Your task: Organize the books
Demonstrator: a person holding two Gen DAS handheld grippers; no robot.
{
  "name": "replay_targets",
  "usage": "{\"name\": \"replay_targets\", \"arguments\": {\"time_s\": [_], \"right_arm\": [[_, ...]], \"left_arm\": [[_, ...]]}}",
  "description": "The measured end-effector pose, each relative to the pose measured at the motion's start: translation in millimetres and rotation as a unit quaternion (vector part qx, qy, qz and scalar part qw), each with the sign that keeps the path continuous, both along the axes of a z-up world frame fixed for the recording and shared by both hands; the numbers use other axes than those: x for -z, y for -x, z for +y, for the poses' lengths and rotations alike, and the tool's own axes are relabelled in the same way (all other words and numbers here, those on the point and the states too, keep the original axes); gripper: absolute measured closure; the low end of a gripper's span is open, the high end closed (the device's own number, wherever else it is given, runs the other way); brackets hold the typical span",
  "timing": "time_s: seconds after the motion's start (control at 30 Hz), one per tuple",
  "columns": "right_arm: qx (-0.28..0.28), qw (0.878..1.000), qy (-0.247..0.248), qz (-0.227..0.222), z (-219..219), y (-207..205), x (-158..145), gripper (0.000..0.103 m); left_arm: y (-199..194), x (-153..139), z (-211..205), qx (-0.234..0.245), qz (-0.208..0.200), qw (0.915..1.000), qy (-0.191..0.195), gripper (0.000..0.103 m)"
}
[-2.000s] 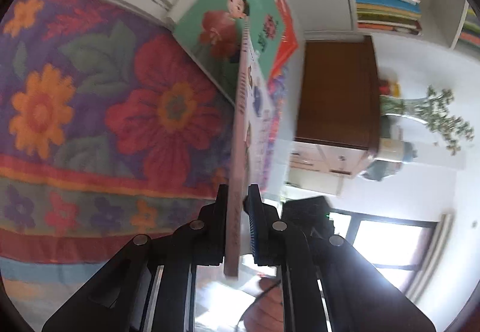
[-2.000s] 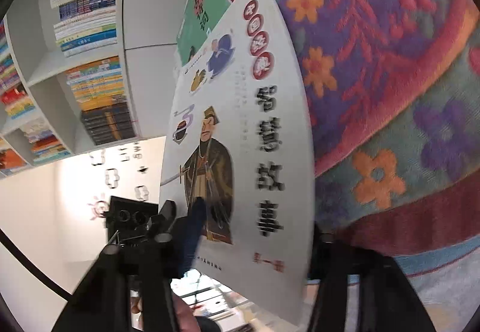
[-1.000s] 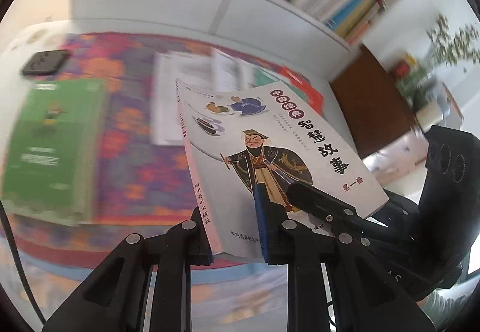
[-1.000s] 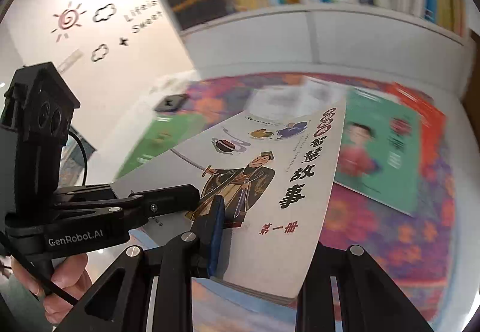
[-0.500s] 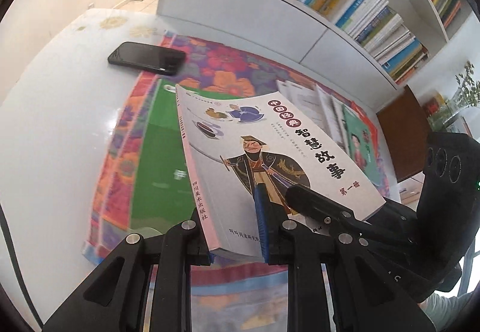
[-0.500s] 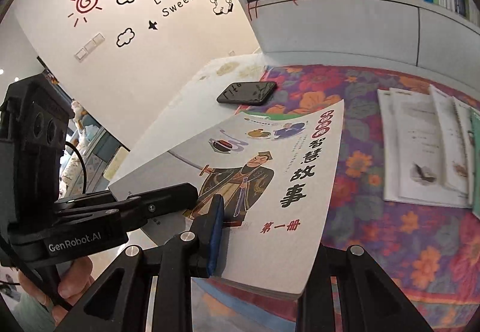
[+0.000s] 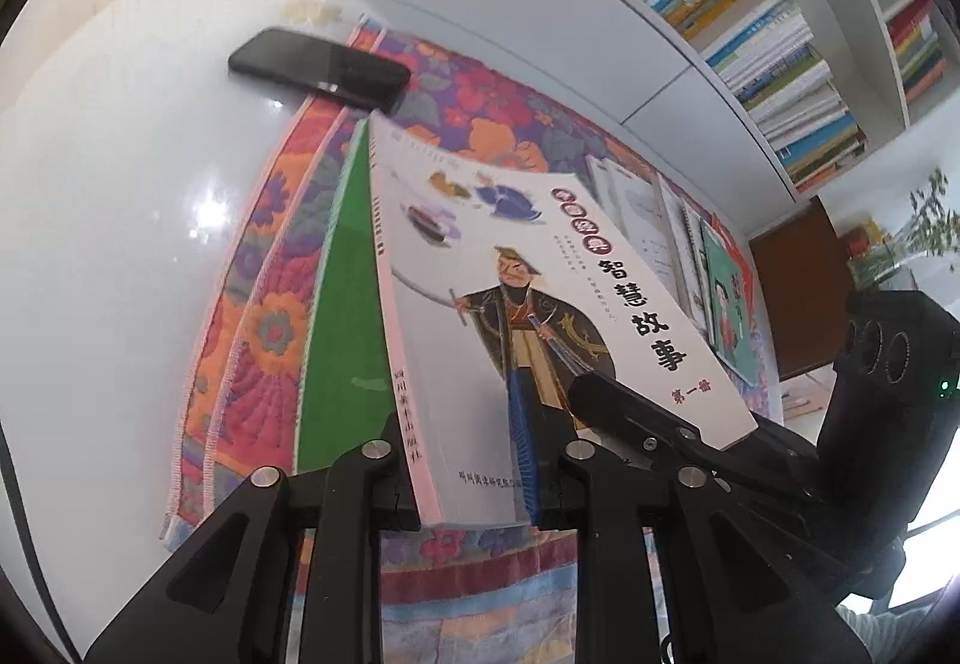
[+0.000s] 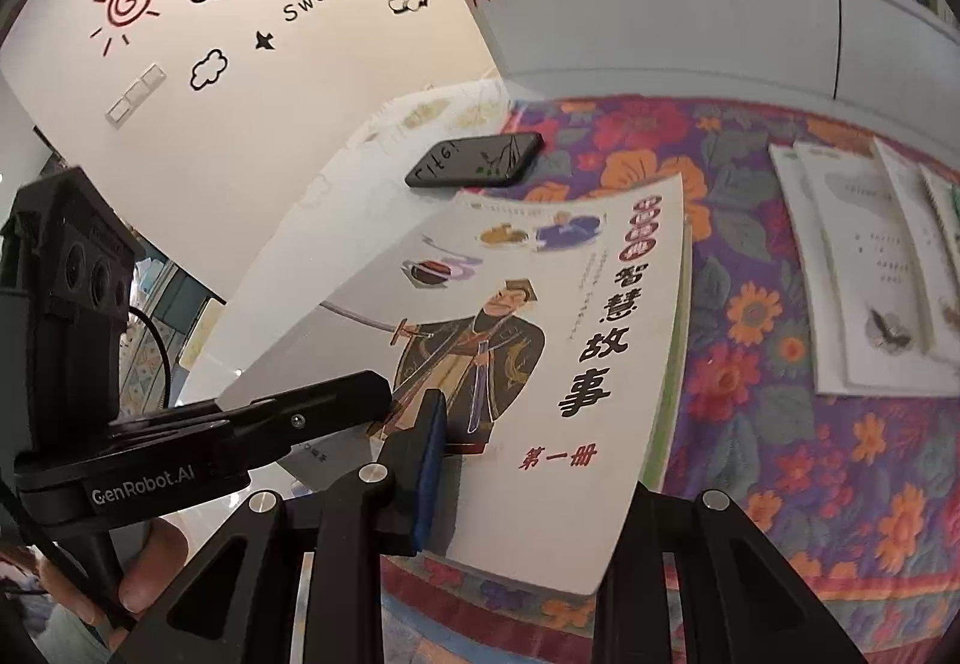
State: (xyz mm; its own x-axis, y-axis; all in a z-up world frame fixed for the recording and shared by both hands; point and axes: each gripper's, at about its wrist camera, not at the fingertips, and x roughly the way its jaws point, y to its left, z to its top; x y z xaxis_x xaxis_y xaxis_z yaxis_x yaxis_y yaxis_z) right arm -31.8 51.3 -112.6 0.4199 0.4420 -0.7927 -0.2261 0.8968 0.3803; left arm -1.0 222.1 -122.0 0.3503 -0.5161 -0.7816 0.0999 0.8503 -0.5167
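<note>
Quilted floral cloth (image 7: 264, 328) as ground: over its left end, green book (image 7: 348, 316) flat, white paperback (image 7: 540, 304) tilted just above. Flexes readily (thin, light, glossy), so best pinched along near edge. Clamped at spine corner by left gripper (image 7: 468, 484), jaws easing open; at opposite corner by right gripper (image 8: 528, 496). Booklets (image 8: 870, 268) rightward, phone (image 7: 318, 67) at far-left edge, obstructing nothing.

The white paperback storybook with a robed swordsman on its cover (image 7: 558, 298), formerly upright beside the bookshelf, now lies tilted over the flat green book (image 7: 348, 340) near the floral quilted cloth's (image 7: 252, 328) left edge; left gripper (image 7: 474, 484) jaws opening.
</note>
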Motion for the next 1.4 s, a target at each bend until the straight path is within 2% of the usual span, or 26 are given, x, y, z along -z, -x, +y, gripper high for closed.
{"name": "replay_targets", "arguments": {"time_s": [0.1, 0.33, 0.4, 0.67, 0.73, 0.87, 0.93, 1.17, 1.3, 1.4], "right_arm": [[0.004, 1.000, 0.017, 0.014, 2.6, -1.1, 9.5, 0.076], [-0.002, 0.999, 0.026, 0.047, 6.8, -0.7, 31.1, 0.074], [-0.005, 0.998, 0.035, 0.052, 8.4, -1.8, 34.3, 0.074], [-0.016, 0.997, 0.033, 0.065, 14.4, -4.9, 38.1, 0.073], [-0.020, 0.997, 0.034, 0.068, 13.9, -4.2, 39.8, 0.073], [-0.039, 0.995, 0.040, 0.077, 16.6, -0.9, 39.0, 0.059], [-0.048, 0.994, 0.046, 0.082, 17.2, 5.1, 38.3, 0.056], [-0.061, 0.991, 0.075, 0.095, -11.2, 47.4, 36.0, 0.053], [-0.023, 0.990, 0.078, 0.113, -52.6, 63.1, 40.7, 0.053], [0.024, 0.990, 0.061, 0.125, -97.2, 65.2, 42.9, 0.053]], "left_arm": [[-0.9, 14.8, 7.3, -0.008, 0.024, 0.9996, 0.013, 0.081], [2.1, 37.9, 20.4, -0.029, 0.057, 0.9979, 0.001, 0.084], [4.5, 39.1, 24.4, -0.037, 0.056, 0.9977, 0.007, 0.084], [7.2, 32.2, 34.3, -0.054, 0.048, 0.9971, -0.021, 0.084], [8.5, 30.9, 36.1, -0.056, 0.050, 0.9970, -0.018, 0.084], [7.2, 23.3, 33.1, -0.052, 0.043, 0.9974, -0.025, 0.084], [7.4, 18.4, 29.5, -0.047, 0.038, 0.9979, -0.023, 0.084], [4.9, 1.4, -11.8, -0.002, 0.020, 0.9997, -0.016, 0.082], [4.5, -7.9, -60.1, 0.039, 0.009, 0.9990, -0.020, 0.082], [6.3, -14.5, -106.3, 0.076, 0.002, 0.9966, -0.032, 0.081]]}}
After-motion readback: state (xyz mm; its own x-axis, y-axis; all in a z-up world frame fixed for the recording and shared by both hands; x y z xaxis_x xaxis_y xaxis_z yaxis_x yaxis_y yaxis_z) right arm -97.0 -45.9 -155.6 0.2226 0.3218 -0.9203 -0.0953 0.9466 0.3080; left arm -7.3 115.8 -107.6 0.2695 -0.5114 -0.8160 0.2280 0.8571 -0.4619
